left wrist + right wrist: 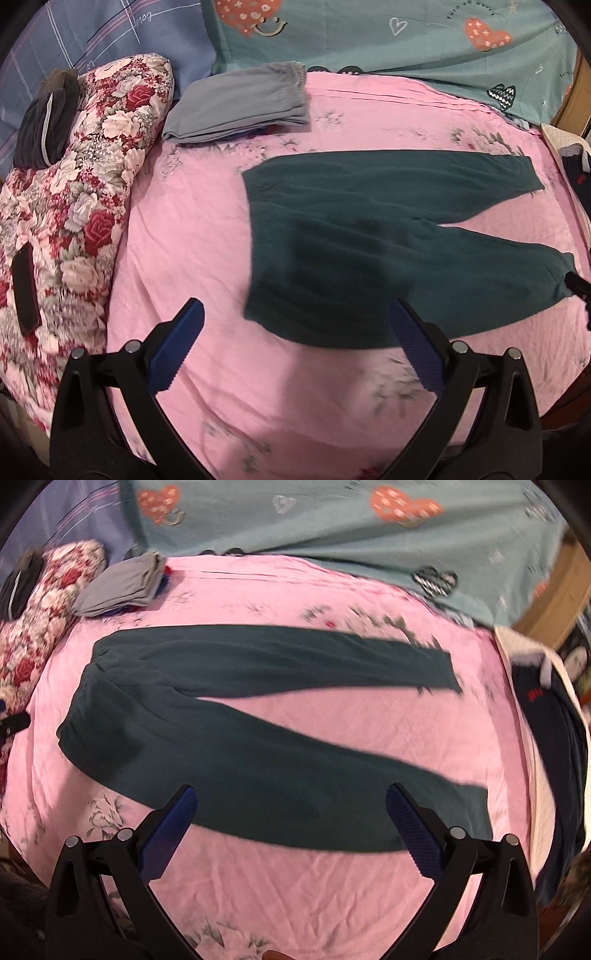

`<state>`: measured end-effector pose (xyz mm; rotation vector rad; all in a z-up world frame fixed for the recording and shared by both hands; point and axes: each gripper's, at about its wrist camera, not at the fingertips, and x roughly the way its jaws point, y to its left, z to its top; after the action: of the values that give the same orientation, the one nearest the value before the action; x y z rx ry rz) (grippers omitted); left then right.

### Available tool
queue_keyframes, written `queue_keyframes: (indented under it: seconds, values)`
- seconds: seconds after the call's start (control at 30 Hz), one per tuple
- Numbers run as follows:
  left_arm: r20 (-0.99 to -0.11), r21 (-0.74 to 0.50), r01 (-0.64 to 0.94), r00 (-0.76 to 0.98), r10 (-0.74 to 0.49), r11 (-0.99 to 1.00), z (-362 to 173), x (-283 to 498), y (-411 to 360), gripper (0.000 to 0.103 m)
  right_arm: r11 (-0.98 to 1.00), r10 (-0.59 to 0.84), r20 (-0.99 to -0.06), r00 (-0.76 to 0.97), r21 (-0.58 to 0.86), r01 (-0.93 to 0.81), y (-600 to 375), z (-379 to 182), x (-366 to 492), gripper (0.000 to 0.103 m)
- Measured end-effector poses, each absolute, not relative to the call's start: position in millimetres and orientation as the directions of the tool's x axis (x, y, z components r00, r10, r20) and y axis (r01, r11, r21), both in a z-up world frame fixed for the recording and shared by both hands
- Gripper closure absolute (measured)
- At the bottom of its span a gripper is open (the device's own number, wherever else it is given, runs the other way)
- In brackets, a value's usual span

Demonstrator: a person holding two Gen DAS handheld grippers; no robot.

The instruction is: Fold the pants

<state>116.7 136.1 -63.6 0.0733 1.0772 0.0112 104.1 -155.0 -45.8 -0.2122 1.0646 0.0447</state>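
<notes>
Left gripper (295,314): fingers wide apart, empty, above the waist end. Right gripper (291,794): fingers wide apart, empty, above the near leg.

Dark green pants (369,236): one pair, spread flat mid-bed on the pink bedsheet (192,229), two legs splayed toward the right edge.

Step, by judgement: fold not begun. Next calls for closing on the near leg and waist, laying leg over leg.

Folded grey garment (240,103): one, far left corner. Floral quilt (85,177): one, left edge.
</notes>
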Motion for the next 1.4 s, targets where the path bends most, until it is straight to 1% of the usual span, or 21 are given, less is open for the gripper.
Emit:
queue_keyframes:
  seconds: [0.1, 0.23, 0.3, 0.4, 0.47, 0.5, 0.53, 0.63, 0.67, 0.77, 0.87, 0.93, 1.0, 1.07, 1.1, 1.13, 1.17, 1.2, 1.23, 1.27, 1.4]
  values:
    - [-0.884, 0.052, 0.032, 0.467, 0.031, 0.998, -75, 147, 169, 0.002, 0.959, -0.012, -0.861, 0.508, -0.153, -0.238, -131, -40, 130, 0.001]
    - [-0.894, -0.035, 0.021, 0.447, -0.040, 0.999, -91, 201, 210, 0.003, 0.944, 0.073, -0.858, 0.509, -0.105, -0.313, -121, -31, 182, 0.002]
    - [-0.891, -0.063, 0.021, 0.450, -0.066, 0.998, -97, 222, 220, 0.003, 0.932, 0.093, -0.857, 0.507, -0.105, -0.348, -121, -30, 214, 0.002]
    - [-0.886, -0.071, 0.052, 0.456, -0.087, 0.996, -109, 255, 226, 0.008, 0.909, 0.148, -0.879, 0.454, -0.059, -0.412, -121, -41, 271, 0.010]
    - [-0.891, -0.063, 0.080, 0.444, -0.092, 0.995, -120, 276, 225, 0.013, 0.890, 0.174, -0.897, 0.407, -0.034, -0.456, -119, -57, 302, 0.019]
    - [-0.893, -0.064, 0.099, 0.438, -0.101, 0.993, -125, 285, 224, 0.015, 0.869, 0.181, -0.910, 0.372, -0.029, -0.495, -116, -71, 321, 0.022]
    - [-0.896, -0.070, 0.122, 0.430, -0.116, 0.990, -131, 295, 223, 0.019, 0.850, 0.179, -0.919, 0.352, -0.037, -0.526, -113, -82, 335, 0.030]
    - [-0.912, -0.066, 0.166, 0.391, -0.127, 0.984, -150, 318, 219, 0.024, 0.780, 0.170, -0.948, 0.269, -0.038, -0.625, -101, -120, 367, 0.044]
    - [-0.918, -0.068, 0.183, 0.374, -0.133, 0.981, -156, 324, 218, 0.024, 0.760, 0.171, -0.954, 0.246, -0.031, -0.649, -96, -129, 373, 0.046]
    - [-0.926, -0.075, 0.187, 0.350, -0.138, 0.979, -165, 336, 219, 0.025, 0.717, 0.182, -0.965, 0.189, -0.001, -0.697, -89, -149, 386, 0.046]
    - [-0.933, -0.104, 0.190, 0.323, -0.162, 0.976, -171, 345, 222, 0.025, 0.673, 0.162, -0.975, 0.151, -0.002, -0.740, -79, -164, 390, 0.047]
    - [-0.939, -0.108, 0.200, 0.302, -0.166, 0.974, -175, 350, 222, 0.025, 0.643, 0.153, -0.977, 0.148, -0.015, -0.766, -76, -171, 385, 0.052]
    - [-0.945, -0.115, 0.215, 0.277, -0.174, 0.970, -180, 354, 219, 0.025, 0.606, 0.166, -0.975, 0.147, -0.017, -0.795, -71, -171, 379, 0.064]
    - [-0.949, -0.122, 0.246, 0.254, -0.186, 0.962, -184, 359, 212, 0.032, 0.588, 0.165, -0.977, 0.135, -0.012, -0.809, -68, -171, 376, 0.092]
    - [-0.948, -0.118, 0.269, 0.255, -0.189, 0.956, -184, 360, 207, 0.035, 0.575, 0.159, -0.978, 0.136, -0.020, -0.818, -65, -172, 372, 0.096]
    - [-0.949, -0.118, 0.300, 0.247, -0.197, 0.947, -184, 362, 202, 0.043, 0.565, 0.155, -0.978, 0.138, -0.027, -0.825, -64, -172, 369, 0.100]
    - [-0.949, -0.126, 0.321, 0.238, -0.209, 0.938, -184, 364, 198, 0.054, 0.560, 0.158, -0.978, 0.133, -0.022, -0.828, -64, -171, 366, 0.100]
    - [-0.948, -0.139, 0.339, 0.225, -0.224, 0.930, -183, 366, 195, 0.060, 0.564, 0.172, -0.978, 0.119, -0.002, -0.826, -64, -169, 363, 0.101]
    - [-0.947, -0.162, 0.353, 0.206, -0.246, 0.921, -184, 369, 193, 0.076, 0.568, 0.181, -0.976, 0.119, 0.005, -0.823, -64, -167, 361, 0.101]
    - [-0.946, -0.185, 0.362, 0.188, -0.265, 0.914, -184, 371, 191, 0.081, 0.577, 0.196, -0.973, 0.125, 0.012, -0.817, -64, -162, 357, 0.101]
    - [-0.938, -0.159, 0.383, 0.228, -0.260, 0.910, -175, 365, 184, 0.082, 0.604, 0.238, -0.957, 0.167, 0.011, -0.797, -68, -139, 337, 0.101]
